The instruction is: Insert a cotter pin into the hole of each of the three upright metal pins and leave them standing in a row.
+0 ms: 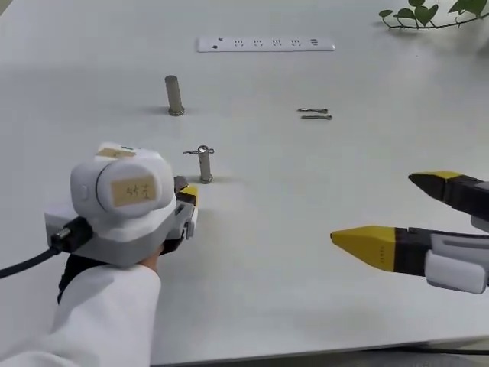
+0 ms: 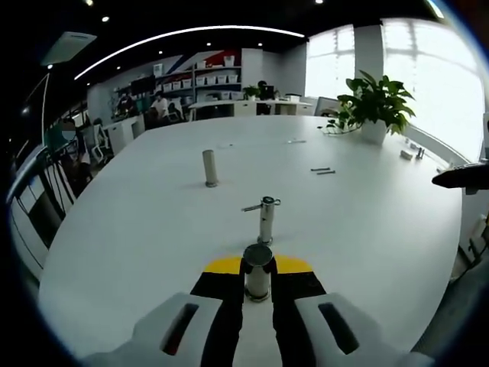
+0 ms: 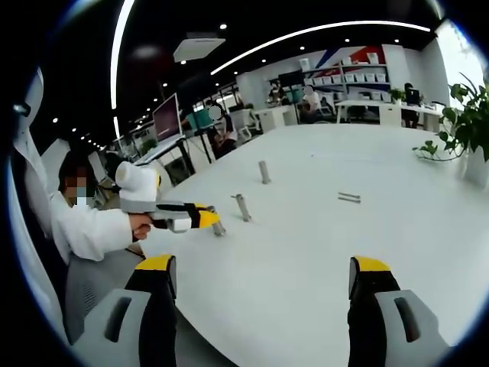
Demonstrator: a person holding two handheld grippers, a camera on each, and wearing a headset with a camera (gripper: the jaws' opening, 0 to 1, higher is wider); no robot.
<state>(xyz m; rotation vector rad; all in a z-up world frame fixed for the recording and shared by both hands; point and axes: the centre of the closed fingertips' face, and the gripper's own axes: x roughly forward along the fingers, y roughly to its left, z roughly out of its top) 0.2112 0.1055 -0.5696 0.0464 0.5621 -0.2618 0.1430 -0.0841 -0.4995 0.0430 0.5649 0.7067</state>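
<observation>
The white body of the left gripper (image 1: 189, 197) covered most of its own jaws in the head view. Only a yellow tip showed past it, and the thing it gripped was hidden behind it. The left gripper view showed the jaws clenched on the nearest pin (image 2: 257, 271), which stood upright on the worktop (image 1: 267, 290). Its hole could not be made out.

Just beyond stood the middle pin (image 1: 205, 164), with a cotter pin (image 1: 197, 151) lying crosswise through its top. The far pin (image 1: 174, 95) stood upright further back in the same row. Two loose cotter pins (image 1: 314, 114) lay side by side, well apart to the right of the row.

The right gripper (image 1: 372, 208) was cut off by the frame's right edge. Its jaws were spread wide over the near right of the worktop, grasping nothing. A white sleeve (image 1: 99, 321) ran off the bottom left corner.

The worktop was broad, white and matte. A white power strip (image 1: 266, 44) lay near its far edge, its markings too small to read. The leaves of a plant (image 1: 428, 14) were clipped by the top right corner.

The gripper views showed an open office with shelves of boxes, desks, curved ceiling light strips and bright windows.

A tan label (image 1: 131, 191) on the left gripper bore handwriting too blurred to read.
</observation>
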